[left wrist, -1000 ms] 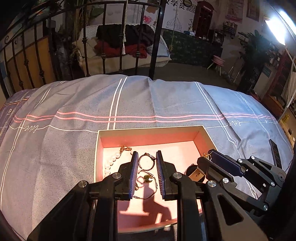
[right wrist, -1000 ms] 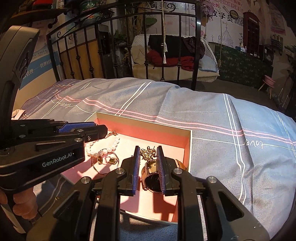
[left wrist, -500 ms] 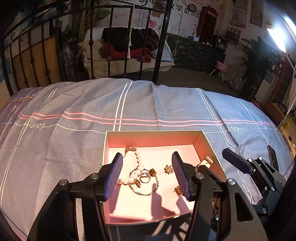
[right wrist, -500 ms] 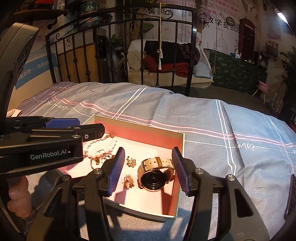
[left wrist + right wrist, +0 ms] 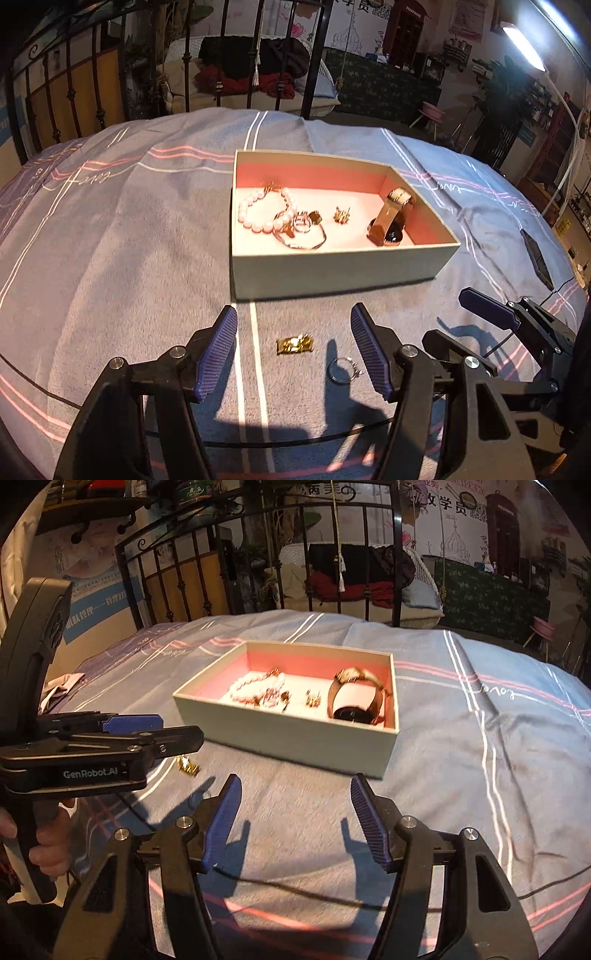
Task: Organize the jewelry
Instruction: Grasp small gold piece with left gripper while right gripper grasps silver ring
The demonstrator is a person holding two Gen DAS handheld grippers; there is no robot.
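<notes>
While we hold both tools above the bed: two pieces are not yet boxed.
Left tool: our left gripper [image 5: 293, 349] hangs with its blue ribbed fingers [image 5: 218, 350] spread wide, holding nothing.
Right tool: our right gripper [image 5: 295, 818] is likewise spread and empty.
Loose pieces: a small gold rectangular charm [image 5: 294, 344] and a thin silver ring [image 5: 342, 370] lie on the grey striped bedspread [image 5: 110, 240], both between the left fingers and short of the box.
Box: the shallow cardboard box with a pink lining [image 5: 332, 264] already holds a white pearl bracelet [image 5: 264, 214], a tangle of gold and silver chain [image 5: 301, 230], gold earrings [image 5: 342, 214] and a gold-strapped watch [image 5: 389, 221].
Risk: we judge the ring the hard one (flat, thin, on soft cloth); closing fingers could pinch fabric or flick it away.
Second risk: the charm may slide out of the ribbed pads.
Around: a dark phone-like slab [image 5: 537, 254] lies to the right, a black iron bedframe [image 5: 258, 554] beyond.
Obstruction: the near box wall stands between the loose pieces and the lining.
</notes>
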